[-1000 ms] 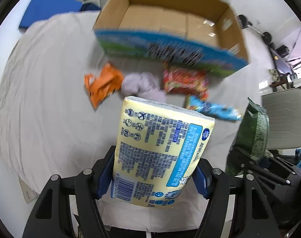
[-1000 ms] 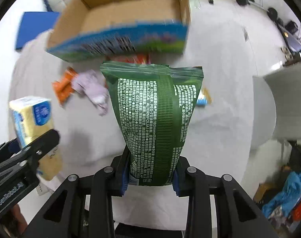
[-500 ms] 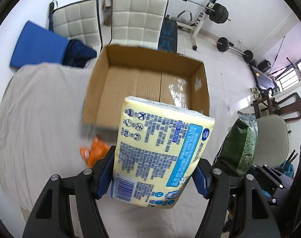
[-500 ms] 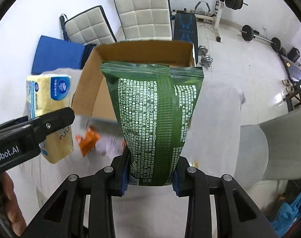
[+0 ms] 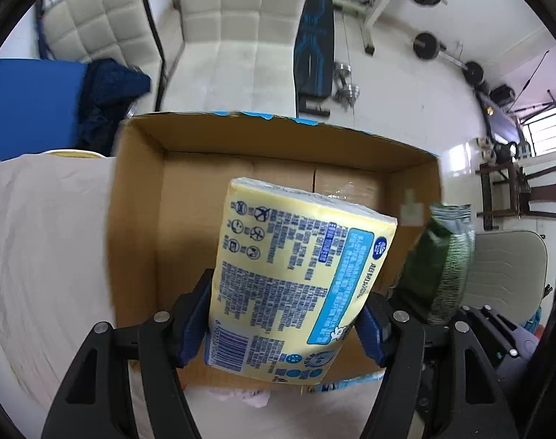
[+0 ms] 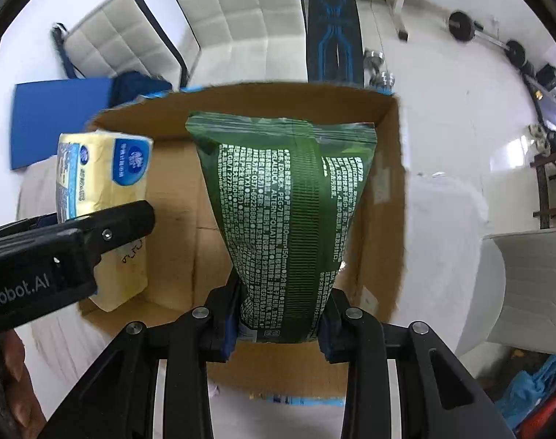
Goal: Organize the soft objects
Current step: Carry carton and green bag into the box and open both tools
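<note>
Yellow tissue pack w/ blue label, clamped in left claw.

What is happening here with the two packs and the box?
A person holds a gripper in each hand. The left gripper is shut on a yellow tissue pack, and the right gripper is shut on a green pouch. Both packs are held over the open cardboard box, which stands on a table with a light cloth. The box floor that shows looks bare, and neither pack is released yet.
</note>
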`<state>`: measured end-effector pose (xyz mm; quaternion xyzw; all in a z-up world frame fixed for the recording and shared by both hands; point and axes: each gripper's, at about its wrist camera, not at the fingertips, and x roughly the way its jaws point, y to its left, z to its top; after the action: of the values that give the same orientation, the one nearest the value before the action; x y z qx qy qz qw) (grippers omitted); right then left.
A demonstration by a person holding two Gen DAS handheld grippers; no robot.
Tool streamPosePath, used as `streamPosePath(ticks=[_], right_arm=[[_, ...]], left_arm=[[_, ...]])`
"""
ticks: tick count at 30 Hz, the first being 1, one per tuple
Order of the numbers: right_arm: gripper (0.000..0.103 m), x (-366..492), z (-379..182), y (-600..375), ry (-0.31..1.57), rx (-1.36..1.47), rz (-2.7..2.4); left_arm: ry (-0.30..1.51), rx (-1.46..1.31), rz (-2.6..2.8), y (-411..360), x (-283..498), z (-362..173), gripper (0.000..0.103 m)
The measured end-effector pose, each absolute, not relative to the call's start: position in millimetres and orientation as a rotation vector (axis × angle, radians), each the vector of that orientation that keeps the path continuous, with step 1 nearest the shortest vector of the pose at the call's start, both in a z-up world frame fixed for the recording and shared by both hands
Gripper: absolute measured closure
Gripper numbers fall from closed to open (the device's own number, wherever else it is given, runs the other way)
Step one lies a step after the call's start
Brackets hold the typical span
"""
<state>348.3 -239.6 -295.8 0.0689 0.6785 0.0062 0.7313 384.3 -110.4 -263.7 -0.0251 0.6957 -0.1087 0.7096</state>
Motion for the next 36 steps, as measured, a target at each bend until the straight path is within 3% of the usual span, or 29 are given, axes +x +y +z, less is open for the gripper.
streamPosePath(ticks=[8,22,27,31,36], right_arm=[[0.067,385.7,-360.4,-239.8,1.627,0.140,-0.021],[0.065,384.0,-366.8,-234.9,1.685,0.133,-0.040],[0.041,380.5,-357.7,-231.2,1.691,0.123,-0.036],[0.039,372.3,-345.7,-225.4,1.689,0.094,-0.035],[0.009,358.3,-324.3,-218.4,1.663,0.088,-0.027]], left_arm=[[1.710,-0.078,-0.229,-129.2,428.0,-335.6,0.036],[1.774,-0.090,-0.241,-134.9,439.2,-366.7,0.036],[1.795,-0.113,-0.205,-126.7,437.6,-364.5,0.036],[1.754,-0.078,-0.193,-122.5,435.1,-347.6,0.033],[1.694,-0.081,-0.195,-116.6,425.4,-316.9,0.009]])
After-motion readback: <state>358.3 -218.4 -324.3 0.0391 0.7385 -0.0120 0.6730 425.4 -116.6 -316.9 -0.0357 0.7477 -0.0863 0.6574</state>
